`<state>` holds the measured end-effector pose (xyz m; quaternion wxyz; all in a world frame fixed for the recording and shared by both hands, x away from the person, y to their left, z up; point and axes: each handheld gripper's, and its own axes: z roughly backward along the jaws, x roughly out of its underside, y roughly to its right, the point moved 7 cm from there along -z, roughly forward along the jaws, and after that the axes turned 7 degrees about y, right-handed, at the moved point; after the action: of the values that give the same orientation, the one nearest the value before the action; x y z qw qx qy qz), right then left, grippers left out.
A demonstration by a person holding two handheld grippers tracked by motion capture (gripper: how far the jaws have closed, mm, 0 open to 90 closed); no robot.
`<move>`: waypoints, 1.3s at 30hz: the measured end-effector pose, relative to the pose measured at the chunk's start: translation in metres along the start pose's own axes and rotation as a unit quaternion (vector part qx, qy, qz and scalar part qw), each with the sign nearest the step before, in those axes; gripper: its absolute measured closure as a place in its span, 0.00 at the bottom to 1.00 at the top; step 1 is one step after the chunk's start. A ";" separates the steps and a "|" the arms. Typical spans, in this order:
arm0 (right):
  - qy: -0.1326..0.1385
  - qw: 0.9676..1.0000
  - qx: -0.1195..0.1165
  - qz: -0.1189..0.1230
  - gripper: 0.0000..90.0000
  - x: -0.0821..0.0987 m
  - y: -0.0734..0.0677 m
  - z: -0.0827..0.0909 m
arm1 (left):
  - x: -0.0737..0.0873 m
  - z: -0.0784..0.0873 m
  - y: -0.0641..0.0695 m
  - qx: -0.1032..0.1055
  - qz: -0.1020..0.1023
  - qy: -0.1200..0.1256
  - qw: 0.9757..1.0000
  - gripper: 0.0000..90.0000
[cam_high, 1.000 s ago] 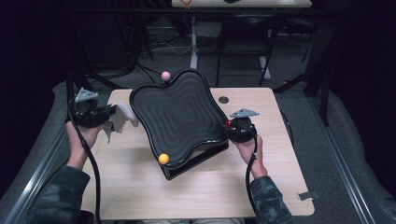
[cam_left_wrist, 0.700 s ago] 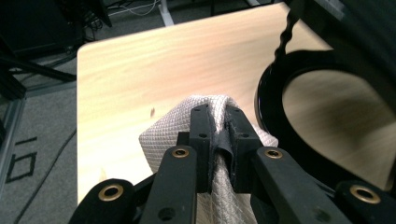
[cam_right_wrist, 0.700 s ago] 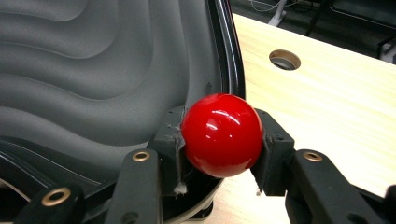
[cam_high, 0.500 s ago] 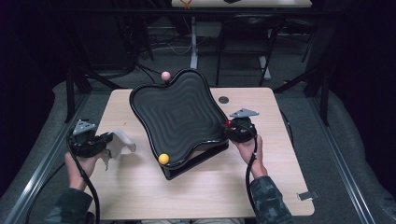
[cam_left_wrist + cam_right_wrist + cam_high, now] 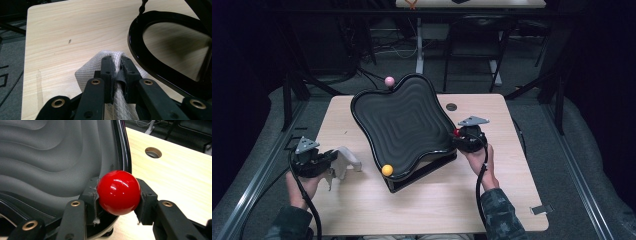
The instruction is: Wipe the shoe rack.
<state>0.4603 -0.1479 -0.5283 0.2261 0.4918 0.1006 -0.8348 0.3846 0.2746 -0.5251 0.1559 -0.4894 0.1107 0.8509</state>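
In the high view, a black wavy tray (image 5: 404,125) is seen tilted on its base at the middle of the table (image 5: 447,200), with a pink knob (image 5: 389,81) at its far corner, a yellow knob (image 5: 387,170) at its near corner and a red knob (image 5: 456,132) at its right corner. The left gripper (image 5: 343,162) is held low over the table well to the left of the tray, a white cloth (image 5: 346,159) pinched in it; the tray's near-left rim lies to the right of the cloth and slightly beyond it, and is nearer to this hand than to the other. The right gripper (image 5: 459,136) is placed at the tray's right corner.

In the left gripper view, the jaws are seen drawn together on a fold of the white cloth (image 5: 90,72), which hangs down to the wood. The glossy black rim (image 5: 140,55) of the tray curves ahead and to the right, close by but apart from the cloth.

In the right gripper view, the jaws are clamped on the red knob (image 5: 118,192), one pad on each side, with the tray's ribbed grey surface (image 5: 50,157) to the left. A wipe of the rim is judged to call for a move of the cloth rightward and forward.
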 end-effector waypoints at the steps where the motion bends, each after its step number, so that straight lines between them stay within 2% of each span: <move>1: 0.000 1.000 -0.001 0.000 0.66 0.000 0.000 0.000 | 0.000 0.000 0.000 0.000 0.000 0.000 1.000 0.90; 13: -0.005 1.000 -0.015 0.006 0.66 -0.002 0.007 -0.003 | 0.001 -0.002 0.003 0.009 -0.005 -0.005 1.000 0.91; 21: -0.011 1.000 -0.015 0.012 0.66 -0.005 0.016 -0.008 | 0.001 -0.003 0.007 0.014 -0.007 -0.008 1.000 0.91; 27: -0.021 1.000 0.000 0.016 0.66 -0.008 0.025 -0.012 | 0.002 -0.003 0.010 0.017 -0.008 -0.009 1.000 0.91; 30: -0.028 1.000 0.002 0.007 0.66 -0.009 0.032 -0.015 | 0.001 -0.002 0.009 0.018 -0.008 -0.007 1.000 0.91; 34: -0.035 0.999 0.025 0.002 0.66 -0.011 0.041 -0.018 | 0.002 -0.002 0.009 0.018 -0.007 -0.009 1.000 0.92; 39: -0.042 0.998 0.035 -0.020 0.66 -0.013 0.051 -0.022 | 0.002 -0.003 0.010 0.020 -0.008 -0.010 1.000 0.92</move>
<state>0.5072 -0.1802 -0.5253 0.1964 0.4615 0.0717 -0.8621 0.3820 0.2647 -0.5278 0.1737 -0.4788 0.1219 0.8519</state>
